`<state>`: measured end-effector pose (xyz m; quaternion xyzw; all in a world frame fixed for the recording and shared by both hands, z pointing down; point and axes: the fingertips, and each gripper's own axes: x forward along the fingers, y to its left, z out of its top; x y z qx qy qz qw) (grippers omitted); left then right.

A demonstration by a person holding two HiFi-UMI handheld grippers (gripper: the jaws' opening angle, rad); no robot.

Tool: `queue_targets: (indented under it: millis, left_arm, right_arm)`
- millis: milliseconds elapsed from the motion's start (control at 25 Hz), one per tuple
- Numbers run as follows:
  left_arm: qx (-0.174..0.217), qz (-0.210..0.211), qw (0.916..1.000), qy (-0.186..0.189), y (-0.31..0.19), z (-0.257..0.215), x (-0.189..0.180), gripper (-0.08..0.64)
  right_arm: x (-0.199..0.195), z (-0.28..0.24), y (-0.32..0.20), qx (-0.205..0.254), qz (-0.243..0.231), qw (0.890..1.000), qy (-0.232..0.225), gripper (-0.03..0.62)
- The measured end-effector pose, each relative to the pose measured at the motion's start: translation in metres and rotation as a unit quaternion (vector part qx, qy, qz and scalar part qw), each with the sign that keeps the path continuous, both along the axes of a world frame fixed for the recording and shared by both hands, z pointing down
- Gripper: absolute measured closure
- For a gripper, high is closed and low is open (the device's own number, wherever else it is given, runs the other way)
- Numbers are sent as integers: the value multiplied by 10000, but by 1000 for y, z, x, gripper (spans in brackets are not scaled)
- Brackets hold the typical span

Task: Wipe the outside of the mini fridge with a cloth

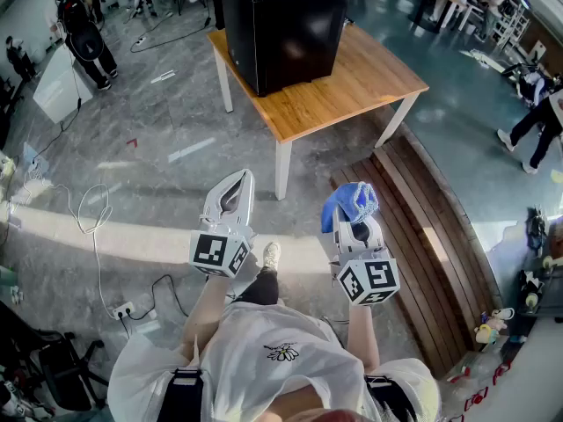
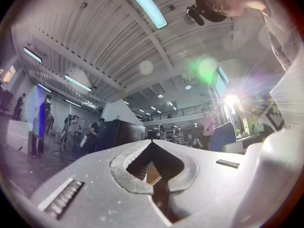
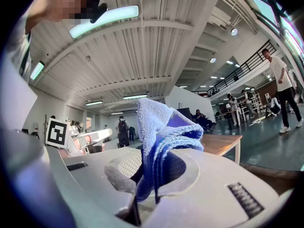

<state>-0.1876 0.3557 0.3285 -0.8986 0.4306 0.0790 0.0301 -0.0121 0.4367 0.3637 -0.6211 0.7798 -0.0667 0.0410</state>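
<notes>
The black mini fridge (image 1: 281, 25) stands on a wooden table (image 1: 361, 86) with white legs, well ahead of both grippers. My right gripper (image 1: 354, 216) is shut on a bunched blue cloth (image 1: 350, 202), which sticks up from its jaws. In the right gripper view the cloth (image 3: 159, 137) fills the middle, with the table (image 3: 221, 144) far behind it. My left gripper (image 1: 243, 178) is held level beside the right one, shut and empty. In the left gripper view its jaws meet at the tip (image 2: 152, 142), and the fridge (image 2: 118, 133) shows small in the distance.
A dark wooden stepped platform (image 1: 431, 236) runs along the right. Cables (image 1: 88, 218) and a power strip (image 1: 123, 309) lie on the grey floor at the left. People stand far off at the back left (image 1: 84, 33) and right (image 1: 541, 117).
</notes>
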Motion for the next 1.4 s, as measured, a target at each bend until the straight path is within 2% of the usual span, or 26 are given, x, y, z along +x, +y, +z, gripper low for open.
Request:
queue_targets:
  millis: [160,320,600,840,960,1120,1400]
  left_arm:
    - [25,-47,10000,0,-42,5,13,555]
    - [134,-43,9999,98,-105,11,21,555]
    - [215,-150,9995,181,-242,-4,41,555]
    - [65,-14,9997,232,-343,-12,58,555]
    - [17,-64,9995,308,-377,-15,66,555]
    - [-7,-215,9995,215,-408,-15,77,555]
    - [-96,-903,9956,224,-453,-7,85,555]
  right_arm:
    - [13,6,-43,39,35,10000,4,520]
    - [16,8,-104,121,-78,9999,39,520]
    - [37,-11,-248,255,-178,9994,122,520]
    - [50,-26,-362,287,-208,9991,232,520]
    - [56,-40,-404,398,-250,9987,213,520]
    - [79,-18,-444,74,-308,9990,323,520]
    - [110,-3,-508,-12,-768,9968,212,520]
